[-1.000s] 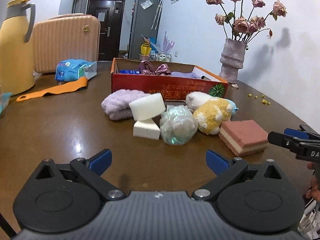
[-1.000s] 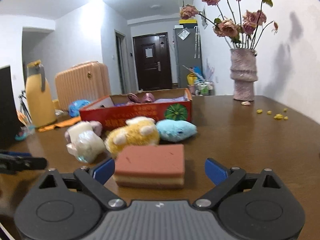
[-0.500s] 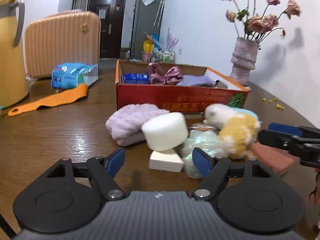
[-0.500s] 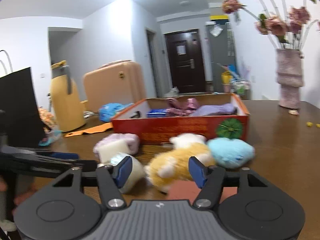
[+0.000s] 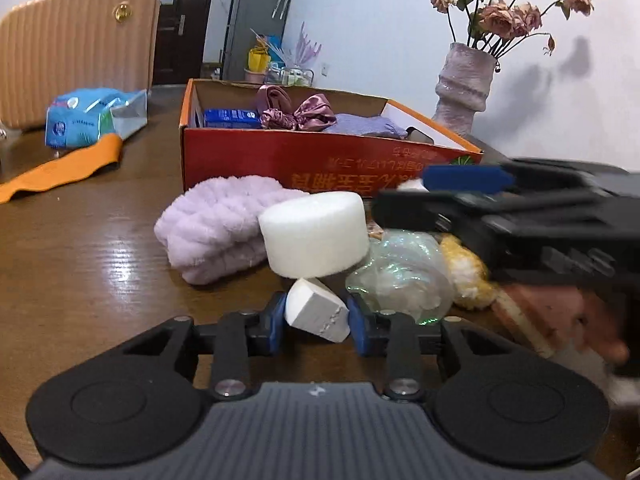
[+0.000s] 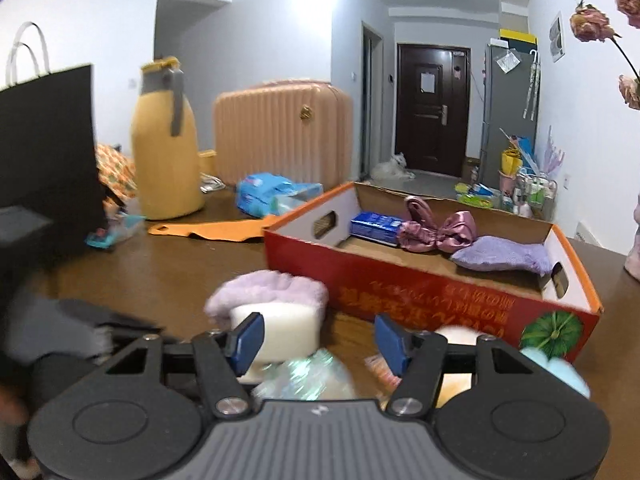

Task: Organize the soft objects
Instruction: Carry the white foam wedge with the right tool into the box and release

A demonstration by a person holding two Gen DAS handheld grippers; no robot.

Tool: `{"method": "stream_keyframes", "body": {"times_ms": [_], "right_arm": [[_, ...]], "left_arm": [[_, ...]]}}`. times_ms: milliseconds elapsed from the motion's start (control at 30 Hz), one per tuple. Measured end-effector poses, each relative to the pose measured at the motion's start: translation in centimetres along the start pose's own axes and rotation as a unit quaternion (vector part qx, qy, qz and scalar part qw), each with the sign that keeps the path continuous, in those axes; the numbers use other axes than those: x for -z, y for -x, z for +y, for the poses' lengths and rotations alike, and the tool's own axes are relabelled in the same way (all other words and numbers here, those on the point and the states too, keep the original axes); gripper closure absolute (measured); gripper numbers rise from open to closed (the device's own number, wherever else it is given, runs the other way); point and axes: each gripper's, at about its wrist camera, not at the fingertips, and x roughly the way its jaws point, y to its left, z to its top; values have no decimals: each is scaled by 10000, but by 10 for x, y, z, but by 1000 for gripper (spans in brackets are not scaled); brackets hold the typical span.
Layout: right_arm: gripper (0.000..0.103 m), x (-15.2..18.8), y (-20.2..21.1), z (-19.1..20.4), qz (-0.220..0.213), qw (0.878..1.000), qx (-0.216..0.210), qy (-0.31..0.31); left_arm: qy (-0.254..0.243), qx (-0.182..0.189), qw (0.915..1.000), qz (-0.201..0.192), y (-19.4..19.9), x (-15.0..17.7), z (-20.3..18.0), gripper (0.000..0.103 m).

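**White wedge between the left fingers**

Your left gripper (image 5: 316, 322) is closing, pads touching a chalky white foam wedge (image 5: 316, 314) on the wooden table (image 5: 80, 264). Your right gripper (image 6: 320, 342) is closing half-wide on nothing. The red cardboard box (image 5: 320, 160) carries upside-down gold characters, unreadable.

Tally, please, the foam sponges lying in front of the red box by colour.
White: 2, the round sponge and the wedge sponge
Pink: 1, the layered sponge, blurred at the right
Total: 3
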Motion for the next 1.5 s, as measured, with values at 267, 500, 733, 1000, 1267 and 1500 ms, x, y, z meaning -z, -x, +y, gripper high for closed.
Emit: {"method": "stream_keyframes", "body": {"times_ms": [267,500,733,1000,1267,1500], "right_arm": [[62,1,-45,-34,1096,9938,190,82],[74,-3,-71,-46,1617,9865,245,74],[88,-5,-69,-37,1757,9839,268,185],[87,-22,34,-40,174,9980,186,-580],[87,12,131,-27,-306,9977,-229,-562],[87,38,155,-28,-275,9966,-441,-639]], "left_arm": [[-112,914,9956,146,19,11,1,70],[-241,1109,9935,31,25,13,-6,70],[-19,970,9950,228,15,14,8,70],[582,537,9963,-332,81,32,14,71],[437,659,9909,-1087,152,31,-23,71],[77,651,9900,-1250,150,17,-50,71]]}}
